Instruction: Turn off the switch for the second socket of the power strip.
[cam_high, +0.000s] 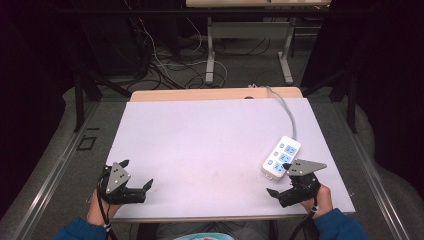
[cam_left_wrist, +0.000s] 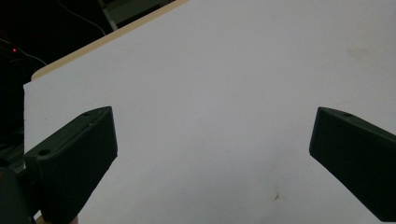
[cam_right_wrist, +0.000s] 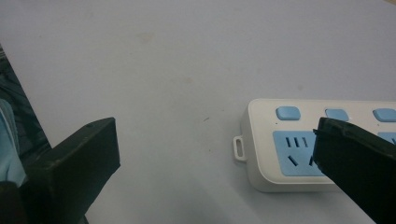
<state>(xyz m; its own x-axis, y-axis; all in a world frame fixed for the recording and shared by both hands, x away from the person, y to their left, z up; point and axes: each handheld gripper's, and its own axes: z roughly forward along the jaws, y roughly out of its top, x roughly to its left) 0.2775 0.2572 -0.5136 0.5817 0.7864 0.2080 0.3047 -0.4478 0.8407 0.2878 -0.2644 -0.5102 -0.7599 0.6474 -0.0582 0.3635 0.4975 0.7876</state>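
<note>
A white power strip (cam_high: 281, 157) with blue sockets and blue buttons lies flat at the right of the white table top (cam_high: 200, 135). My right gripper (cam_high: 278, 179) sits just in front of it near the table's front edge, jaws wide open and nothing between them. In the right gripper view the power strip (cam_right_wrist: 261, 154) lies at the right, partly behind the right jaw of my right gripper (cam_right_wrist: 215, 140). My left gripper (cam_high: 136, 173) rests at the front left, open over bare table. In its own view the left gripper (cam_left_wrist: 212, 135) has nothing between its jaws.
The strip's grey cable (cam_high: 288, 112) runs back over the table's far edge. A wooden strip (cam_high: 200, 94) borders the far side. Beyond it are desk legs (cam_high: 210, 60) and loose cables (cam_high: 165, 65) on the floor. Blue sleeves come in at the bottom.
</note>
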